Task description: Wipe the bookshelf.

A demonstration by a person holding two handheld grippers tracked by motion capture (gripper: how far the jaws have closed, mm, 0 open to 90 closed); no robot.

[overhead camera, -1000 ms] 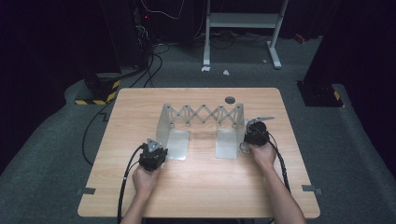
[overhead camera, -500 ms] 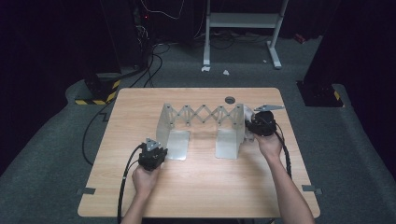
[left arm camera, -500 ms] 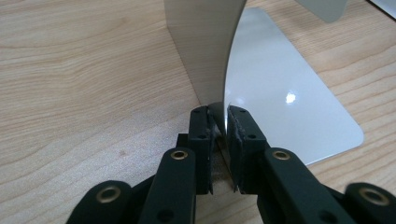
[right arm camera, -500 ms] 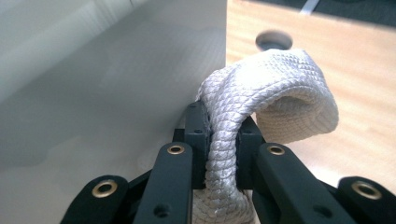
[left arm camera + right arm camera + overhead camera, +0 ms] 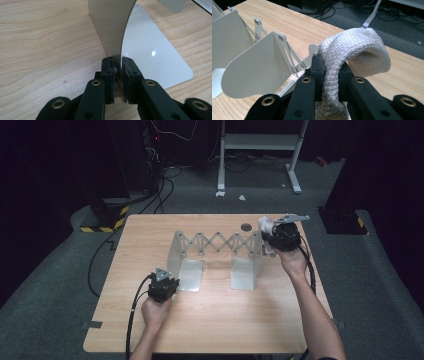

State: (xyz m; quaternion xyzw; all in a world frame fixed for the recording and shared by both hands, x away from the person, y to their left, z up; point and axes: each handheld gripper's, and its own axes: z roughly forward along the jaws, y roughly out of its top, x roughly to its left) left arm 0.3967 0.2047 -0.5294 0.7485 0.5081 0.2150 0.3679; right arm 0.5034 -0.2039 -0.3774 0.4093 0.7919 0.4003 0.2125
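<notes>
Above the tabletop's point(image 5: 210, 320) far right, the right gripper point(image 5: 329, 67) — pinching white rope point(image 5: 359, 47) — has lifted it clear, while the left gripper point(image 5: 117, 66) clamps the metal rack point(image 5: 110, 25) steady.

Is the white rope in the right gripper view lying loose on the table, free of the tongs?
No, the white rope is clamped between the jaws of the right tongs, arching up and over above the wooden table.

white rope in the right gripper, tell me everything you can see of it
The white rope is thick, braided and soft-looking, like cotton. It rises between the black jaws of the right gripper, which pinch it, then bends over into a drooping loop to the right. Its lower end runs out of the picture. In the high view it is held up beside the right end of the metal rack, above the wooden table.
</notes>
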